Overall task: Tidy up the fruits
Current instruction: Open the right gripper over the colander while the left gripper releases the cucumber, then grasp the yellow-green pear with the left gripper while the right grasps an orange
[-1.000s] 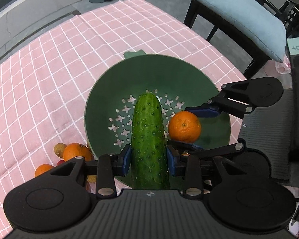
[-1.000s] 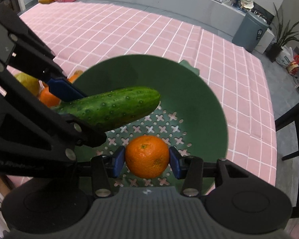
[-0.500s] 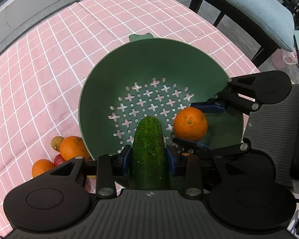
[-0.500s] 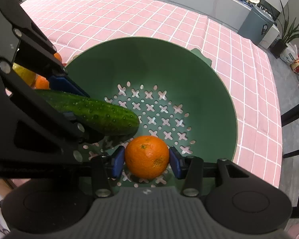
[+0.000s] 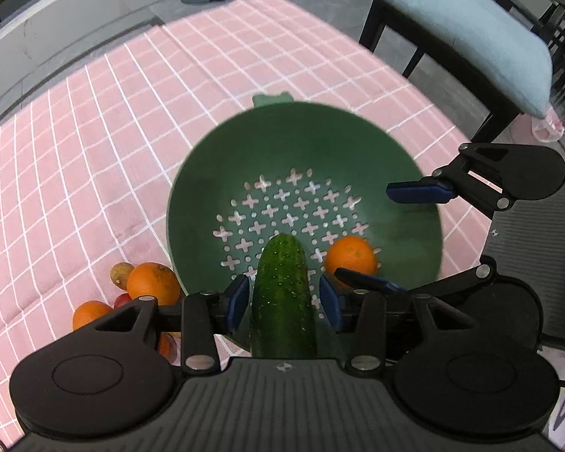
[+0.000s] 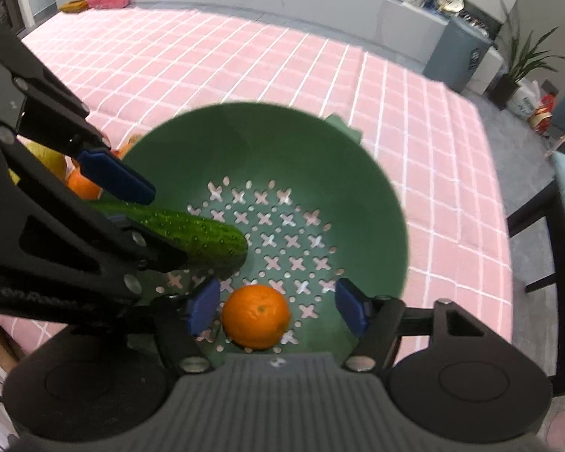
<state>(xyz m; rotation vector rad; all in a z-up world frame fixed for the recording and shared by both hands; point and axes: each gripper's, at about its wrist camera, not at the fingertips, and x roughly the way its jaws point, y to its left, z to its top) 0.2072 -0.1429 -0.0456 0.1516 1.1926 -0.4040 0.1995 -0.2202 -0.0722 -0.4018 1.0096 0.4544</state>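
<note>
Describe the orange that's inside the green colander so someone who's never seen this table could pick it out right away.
On the pink checked tablecloth stands a green colander. On its perforated floor lies one orange, beside a cucumber. It alone is round and orange in there; the other oranges lie on the cloth outside the rim.

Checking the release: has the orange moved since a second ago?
Yes. The orange has left the right gripper's opening pads and dropped onto the colander's perforated floor.

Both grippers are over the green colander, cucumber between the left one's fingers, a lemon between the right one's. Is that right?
Not quite: the right gripper has an orange between its opening fingers, not a lemon, as the right wrist view shows. The cucumber, left gripper and green colander are as stated.
</note>
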